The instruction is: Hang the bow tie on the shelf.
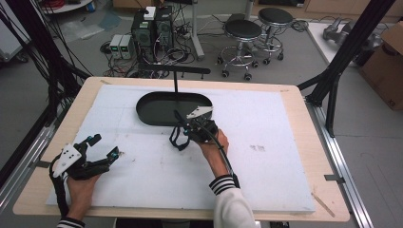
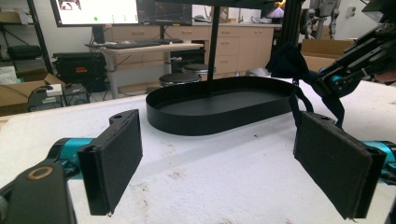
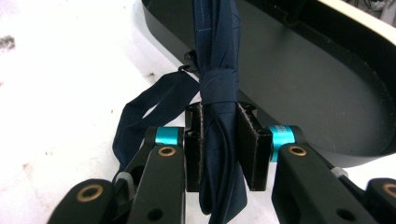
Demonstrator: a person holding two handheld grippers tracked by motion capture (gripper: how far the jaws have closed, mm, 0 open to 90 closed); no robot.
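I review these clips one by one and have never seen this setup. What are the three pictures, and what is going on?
A person at a white table holds a hand-held gripper in each hand. The high view looks down from above; the other two come from cameras riding on each gripper. The right hand-held gripper is shut on a dark blue bow tie, beside a black oval tray. The left hand-held gripper is open with nothing between its pads; in the high view it sits near the table's left edge.
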